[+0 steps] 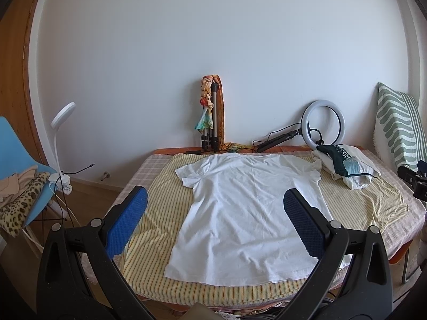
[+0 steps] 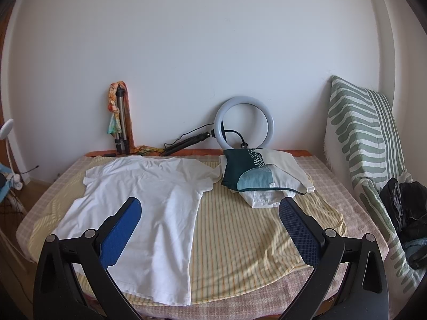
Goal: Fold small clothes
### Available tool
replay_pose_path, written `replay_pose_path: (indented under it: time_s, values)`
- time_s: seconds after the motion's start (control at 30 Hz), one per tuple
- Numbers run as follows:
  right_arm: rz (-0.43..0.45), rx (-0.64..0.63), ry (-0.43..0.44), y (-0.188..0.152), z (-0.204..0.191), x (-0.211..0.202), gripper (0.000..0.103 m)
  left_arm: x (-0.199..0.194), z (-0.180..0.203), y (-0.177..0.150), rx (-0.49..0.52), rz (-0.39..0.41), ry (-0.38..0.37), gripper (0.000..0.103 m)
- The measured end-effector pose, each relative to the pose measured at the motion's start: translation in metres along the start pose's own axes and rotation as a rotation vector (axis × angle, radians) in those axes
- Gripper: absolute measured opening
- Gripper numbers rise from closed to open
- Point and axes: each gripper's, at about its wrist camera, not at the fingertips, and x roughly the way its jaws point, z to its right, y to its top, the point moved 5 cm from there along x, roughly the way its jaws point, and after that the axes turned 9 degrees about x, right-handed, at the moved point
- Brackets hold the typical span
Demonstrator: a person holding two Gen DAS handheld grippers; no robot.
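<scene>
We're at the start, by the look of it. White tee [image 1: 248,213] lies flat and spread on the striped sheet [image 1: 157,229] on the bed [image 2: 355,213], collar toward the wall, hem toward us, both sleeves out, no fold in it yet.

Left tongs [image 1: 214,197] hang above the tee's lower half, wide apart, holding nothing. Right tongs [image 2: 208,205] likewise spread and empty, over the tee's right edge & the bare sheet beside it.

Far right corner: a small pile [image 2: 261,181] of clothes, teal/white on top, touching the tee's right sleeve. Looks roughly stacked; we can't tell if it's done work or the queue.

Left to do, as we judge: sleeves in, sides over, hem up, then set aside. Ring light [image 2: 244,122] & tripod [image 2: 120,122] at the wall are well clear.
</scene>
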Motion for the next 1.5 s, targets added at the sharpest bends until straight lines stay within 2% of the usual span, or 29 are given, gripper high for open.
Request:
replay_pose_path:
  time_s: [0.87,1.5]
  values:
    - [-0.031,-0.013,-0.017,-0.001,-0.002,0.015,0.102,0.011,-0.009,-0.004,0.015,-0.006,0.013,0.103]
    - [-0.060,-0.084,0.033,0.018,-0.033,0.062,0.102,0.035,-0.014,-0.009,0.037,-0.025,0.038,0.103]
